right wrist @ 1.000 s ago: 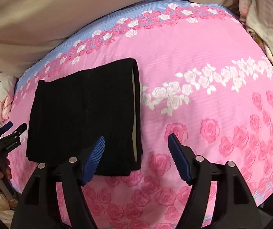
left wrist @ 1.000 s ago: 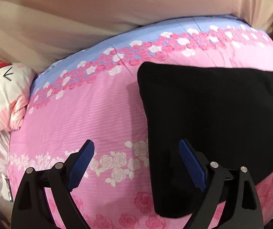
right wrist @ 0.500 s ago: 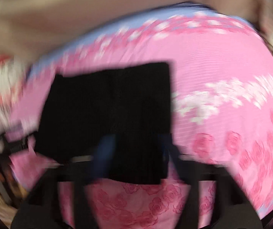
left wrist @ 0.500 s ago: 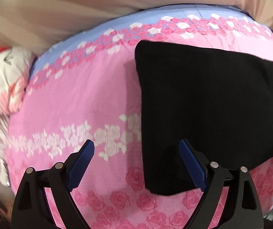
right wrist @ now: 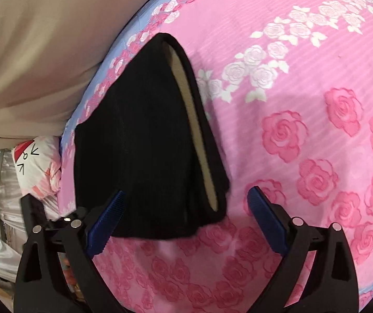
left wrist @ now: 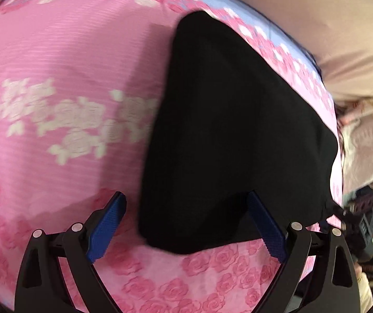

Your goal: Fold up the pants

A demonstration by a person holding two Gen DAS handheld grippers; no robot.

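Note:
Black pants [left wrist: 233,130], folded into a thick rectangle, lie on a pink rose-print bed cover [left wrist: 56,65]. My left gripper [left wrist: 185,195] hangs open just above their near left corner, and that corner shows between the wide jaws. In the right wrist view the pants [right wrist: 139,143] show a beige lining [right wrist: 194,120] along their open right edge. My right gripper [right wrist: 187,191] is over the near right corner, its jaws opening; the corner lies between them and the pads do not press on it.
The bed cover [right wrist: 303,104] stretches away to the right. A beige padded surface [right wrist: 30,52] runs along the far side of the bed. A white and red cartoon pillow [right wrist: 35,167] lies at the left end. The other gripper [left wrist: 363,216] shows at the right edge.
Both grippers have sunk toward the pants' near edge and rolled, so the bed looks tilted. The right jaws have spread wider. The pants lie as before.

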